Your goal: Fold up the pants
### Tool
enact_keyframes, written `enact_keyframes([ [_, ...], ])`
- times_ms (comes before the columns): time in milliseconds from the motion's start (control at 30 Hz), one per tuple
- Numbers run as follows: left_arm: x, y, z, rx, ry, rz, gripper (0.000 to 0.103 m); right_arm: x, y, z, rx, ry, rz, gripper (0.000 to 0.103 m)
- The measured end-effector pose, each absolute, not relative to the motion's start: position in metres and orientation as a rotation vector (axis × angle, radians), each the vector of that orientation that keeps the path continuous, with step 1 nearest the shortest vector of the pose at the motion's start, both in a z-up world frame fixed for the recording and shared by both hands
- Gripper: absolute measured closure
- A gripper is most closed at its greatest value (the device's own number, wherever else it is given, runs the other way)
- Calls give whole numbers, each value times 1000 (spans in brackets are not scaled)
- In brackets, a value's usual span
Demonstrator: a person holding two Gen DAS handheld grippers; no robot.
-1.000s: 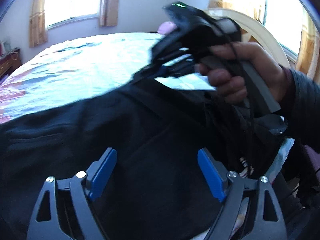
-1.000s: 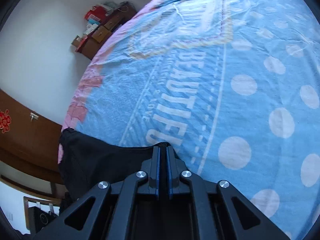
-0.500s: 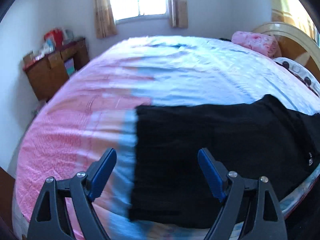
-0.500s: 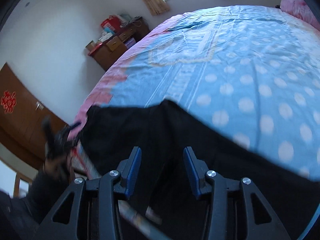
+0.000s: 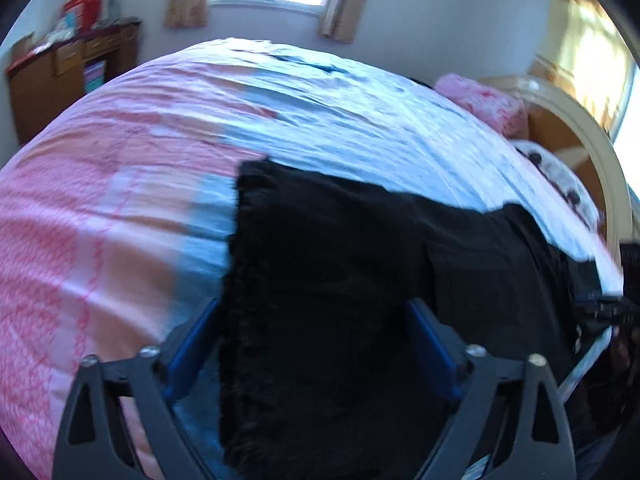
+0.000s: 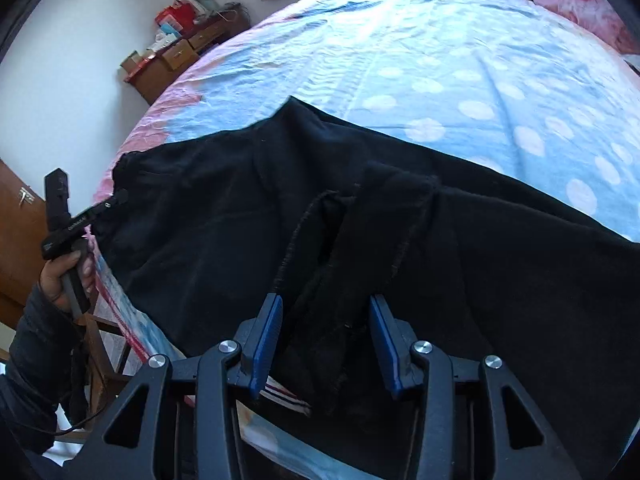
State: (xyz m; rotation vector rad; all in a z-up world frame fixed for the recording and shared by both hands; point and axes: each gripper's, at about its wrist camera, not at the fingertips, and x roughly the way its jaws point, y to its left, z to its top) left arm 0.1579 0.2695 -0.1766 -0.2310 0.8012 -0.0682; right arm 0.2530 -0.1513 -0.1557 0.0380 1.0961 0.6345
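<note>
Jaws of the left gripper are opening wide over the black pants, not pinching them. Right gripper jaws are spread apart around a fold of cloth. Those pants lie flat on the bed.

The left tongs tilt downward, jaws opening wide with nothing pressed between the blue pads. The right tongs also tilt down, jaws partly apart and gripping nothing. The left hand, dark-sleeved, grips its handle.
</note>
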Motion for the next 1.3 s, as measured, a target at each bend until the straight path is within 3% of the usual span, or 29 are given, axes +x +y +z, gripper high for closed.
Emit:
enact_keyframes([
  [467,176,270,-178,-225,849,-29,5,235,-153,-151,85,1029,709,57],
  [500,176,268,-177,-220,851,-34,12,235,-152,-150,83,1019,713,57],
  [567,175,265,-174,-214,851,-49,35,234,-151,-150,77,1006,724,57],
  [600,172,265,-171,-242,850,-71,51,234,-151,-150,80,1003,725,57],
  [733,165,269,-165,-300,847,-85,76,237,-156,-153,119,995,730,57],
  [867,154,268,-146,-381,801,-114,81,237,-163,-151,138,978,720,57],
  [1300,136,200,-55,-552,689,-349,83,233,-212,-133,230,887,627,57],
])
